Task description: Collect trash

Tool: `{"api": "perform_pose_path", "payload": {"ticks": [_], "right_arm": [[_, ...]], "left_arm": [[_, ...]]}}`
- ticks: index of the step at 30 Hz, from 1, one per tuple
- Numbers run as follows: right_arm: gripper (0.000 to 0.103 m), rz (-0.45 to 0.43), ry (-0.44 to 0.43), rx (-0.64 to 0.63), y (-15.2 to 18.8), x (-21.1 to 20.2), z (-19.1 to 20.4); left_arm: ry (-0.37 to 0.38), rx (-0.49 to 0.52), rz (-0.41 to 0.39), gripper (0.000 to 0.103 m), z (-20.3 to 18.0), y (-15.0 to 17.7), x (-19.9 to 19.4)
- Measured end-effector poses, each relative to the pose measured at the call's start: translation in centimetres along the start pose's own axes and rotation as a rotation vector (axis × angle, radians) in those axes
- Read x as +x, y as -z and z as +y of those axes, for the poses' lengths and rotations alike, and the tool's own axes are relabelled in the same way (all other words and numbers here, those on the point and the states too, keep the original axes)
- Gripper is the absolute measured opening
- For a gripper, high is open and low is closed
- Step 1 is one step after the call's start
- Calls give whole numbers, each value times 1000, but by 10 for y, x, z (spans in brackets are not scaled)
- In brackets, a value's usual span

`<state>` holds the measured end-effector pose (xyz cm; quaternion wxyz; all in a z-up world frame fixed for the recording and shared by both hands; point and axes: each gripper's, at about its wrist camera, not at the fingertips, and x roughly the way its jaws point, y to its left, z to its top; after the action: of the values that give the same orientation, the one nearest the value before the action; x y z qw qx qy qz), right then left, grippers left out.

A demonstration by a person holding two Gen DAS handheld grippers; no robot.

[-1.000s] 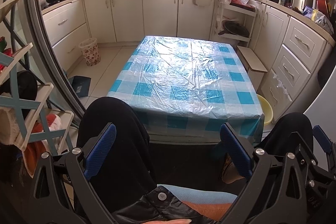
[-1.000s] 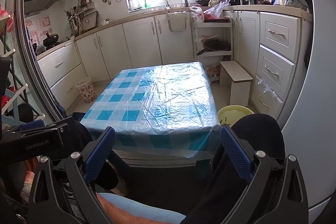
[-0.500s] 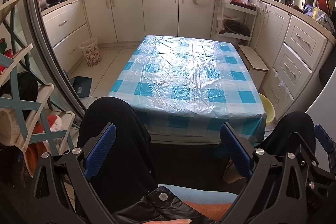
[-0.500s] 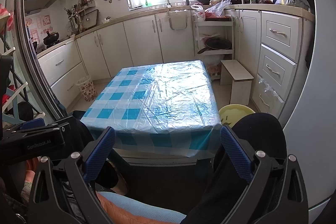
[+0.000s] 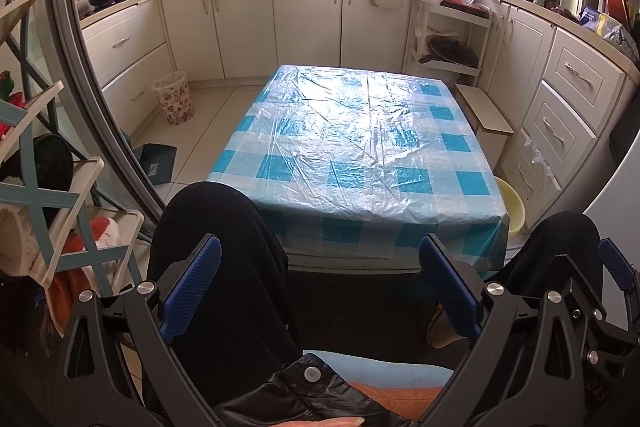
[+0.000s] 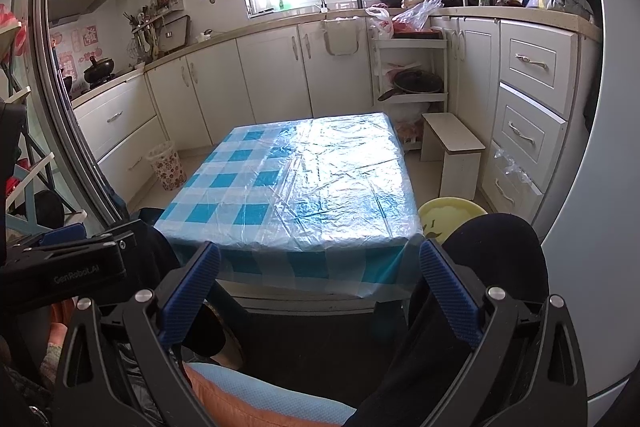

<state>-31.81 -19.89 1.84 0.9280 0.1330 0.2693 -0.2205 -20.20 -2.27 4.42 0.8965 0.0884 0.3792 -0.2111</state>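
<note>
The wastebasket, a pale patterned bin, stands on the floor at about ten o'clock from the bench, just beside the lower cabinet drawers; in the right wrist view the same wastebasket sits at about nine o'clock from the bench. No loose trash can be made out on the bench top, which is covered by a blue-and-white checked cloth under clear plastic sheeting.

At the bench's four o'clock corner a yellow basin rests on the floor, partly hidden by the cloth's edge. A small white stool stands at the bench's two o'clock side, near the drawer stack. A dark dustpan lies on the floor at the bench's eight o'clock.

The left hand-held gripper is released, its blue fingers spread wide apart with nothing between them, hovering over the person's dark-trousered knee. The right hand-held gripper is likewise released and empty, its fingers wide apart, above the other knee. Both point toward twelve o'clock, at the bench, and touch nothing. In the right wrist view, the body of the left hand-held gripper shows at nine o'clock.
</note>
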Motion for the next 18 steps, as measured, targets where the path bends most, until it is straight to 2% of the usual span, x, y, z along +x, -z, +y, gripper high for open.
{"api": "perform_pose_path", "payload": {"ticks": [18], "right_arm": [[96,5,-2,0,1,1,0]], "left_arm": [[-3,3,-1,95,0,1,0]]}}
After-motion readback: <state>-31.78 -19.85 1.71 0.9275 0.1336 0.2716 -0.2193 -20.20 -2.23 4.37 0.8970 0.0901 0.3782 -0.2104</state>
